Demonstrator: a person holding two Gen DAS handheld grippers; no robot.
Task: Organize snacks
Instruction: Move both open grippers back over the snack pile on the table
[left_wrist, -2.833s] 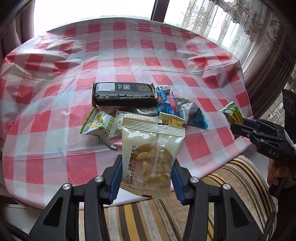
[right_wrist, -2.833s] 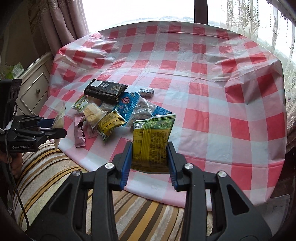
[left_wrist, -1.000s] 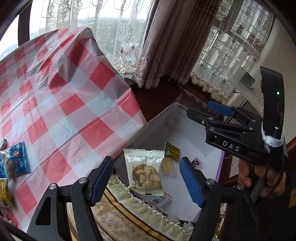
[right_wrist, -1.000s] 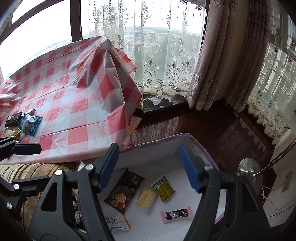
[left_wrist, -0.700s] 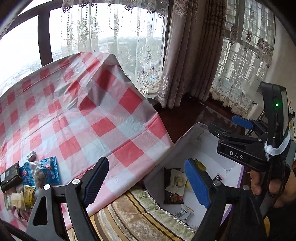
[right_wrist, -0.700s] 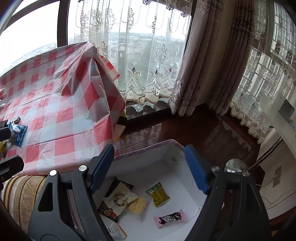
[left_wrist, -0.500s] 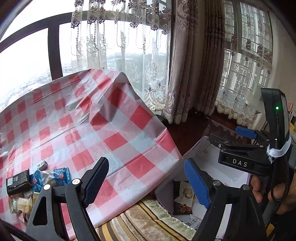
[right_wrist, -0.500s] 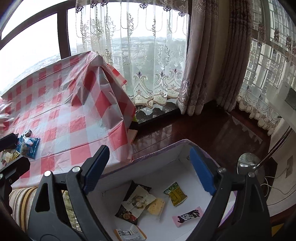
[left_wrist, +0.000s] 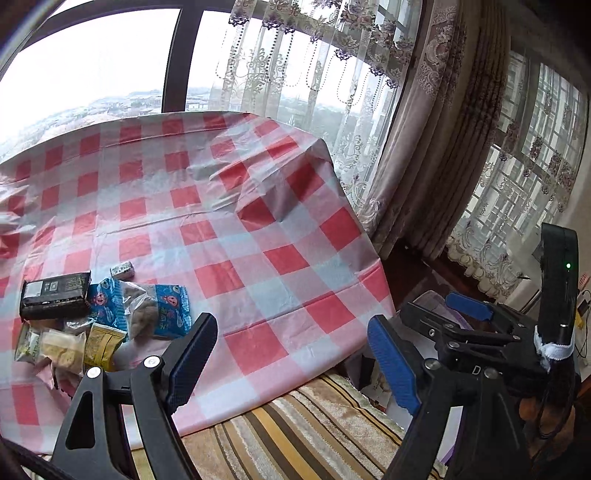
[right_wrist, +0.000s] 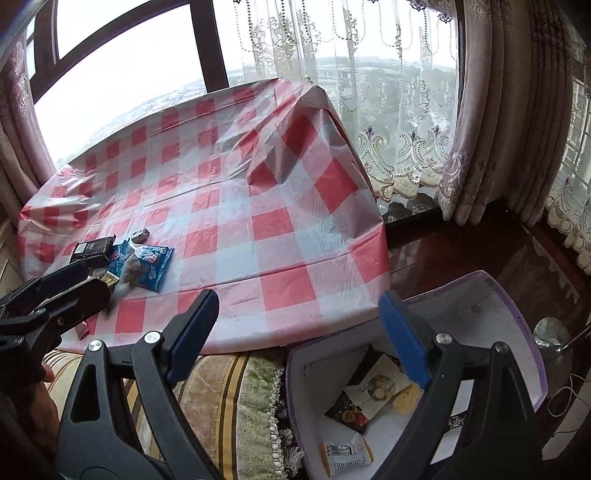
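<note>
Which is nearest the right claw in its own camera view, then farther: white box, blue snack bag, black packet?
From the right claw:
1. White box, just below it on the right.
2. Blue snack bag, on the tablecloth to the left.
3. Black packet, farther left, beyond the bag.

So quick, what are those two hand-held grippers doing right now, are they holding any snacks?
Left hand-held gripper: open, nothing between its fingers.
Right hand-held gripper: open, holding nothing.
</note>
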